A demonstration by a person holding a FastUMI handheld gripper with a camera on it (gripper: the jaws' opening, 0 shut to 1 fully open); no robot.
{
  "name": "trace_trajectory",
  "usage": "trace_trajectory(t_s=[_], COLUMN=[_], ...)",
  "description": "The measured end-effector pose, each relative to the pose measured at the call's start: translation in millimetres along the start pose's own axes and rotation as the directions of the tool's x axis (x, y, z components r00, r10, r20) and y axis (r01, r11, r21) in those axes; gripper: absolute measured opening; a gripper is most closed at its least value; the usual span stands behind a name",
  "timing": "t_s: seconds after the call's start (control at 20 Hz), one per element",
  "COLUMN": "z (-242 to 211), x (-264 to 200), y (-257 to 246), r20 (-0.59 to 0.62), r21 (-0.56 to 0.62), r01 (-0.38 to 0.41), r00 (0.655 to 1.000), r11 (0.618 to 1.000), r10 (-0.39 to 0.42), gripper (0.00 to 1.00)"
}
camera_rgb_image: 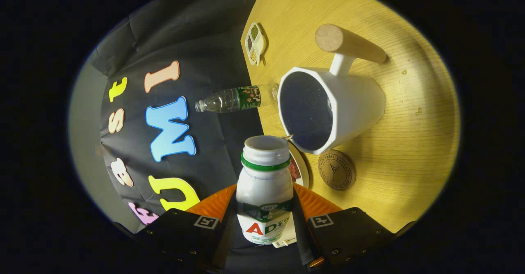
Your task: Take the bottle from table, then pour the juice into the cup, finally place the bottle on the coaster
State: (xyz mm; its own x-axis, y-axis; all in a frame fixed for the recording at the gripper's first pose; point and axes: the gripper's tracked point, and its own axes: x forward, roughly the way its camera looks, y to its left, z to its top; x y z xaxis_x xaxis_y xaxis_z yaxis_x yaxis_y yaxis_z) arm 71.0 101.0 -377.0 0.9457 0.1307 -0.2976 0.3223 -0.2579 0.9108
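Bottle (265, 192): white plastic, green neck ring, cap off, gripped between the two fingers with its open mouth tipped toward the cup.
Gripper (265, 220): both fingers press the bottle's sides, closed firmly on it; its base is cut off from sight.
Cup (328, 110): white, faceted, with a round wooden handle, on the wooden table (410, 142) just beyond the bottle's mouth; dark inside, contents hard to judge.
Coaster (337, 170): round, brown, embossed, beside the cup.
Small dish (300, 169): mostly hidden behind the bottle.
Clear bottle (233, 99): partly behind the cup.
Divided dish (254, 43): farther off, holding grainy contents.
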Motion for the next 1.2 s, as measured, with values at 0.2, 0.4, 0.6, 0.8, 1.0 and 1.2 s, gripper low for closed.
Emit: trace_trajectory(t_s=[0.2, 0.4, 0.6, 0.8, 1.0, 1.2], z=[-1.8, -2.1, 2.7, 8.7, 5.9, 7.7], x=[-1.3, 0.2, -0.6, -2.4, -2.9, -5.2], y=[-0.2, -5.6, -6.1, -1.5, 0.4, 2.0], r20=[-0.004, 0.009, 0.016, 0.04, 0.027, 0.026], r21=[0.015, 0.058, 0.067, 0.097, 0.098, 0.098], r01=[-0.007, 0.001, 0.003, -0.024, -0.029, -0.031], r00=[1.0, 1.0, 1.0, 0.999, 0.999, 0.999], r11=[1.0, 0.998, 0.998, 0.995, 0.995, 0.995], r10=[0.007, -0.002, -0.004, 0.02, 0.027, 0.029], gripper=[0.66, 0.66, 0.66, 0.66, 0.66, 0.66])
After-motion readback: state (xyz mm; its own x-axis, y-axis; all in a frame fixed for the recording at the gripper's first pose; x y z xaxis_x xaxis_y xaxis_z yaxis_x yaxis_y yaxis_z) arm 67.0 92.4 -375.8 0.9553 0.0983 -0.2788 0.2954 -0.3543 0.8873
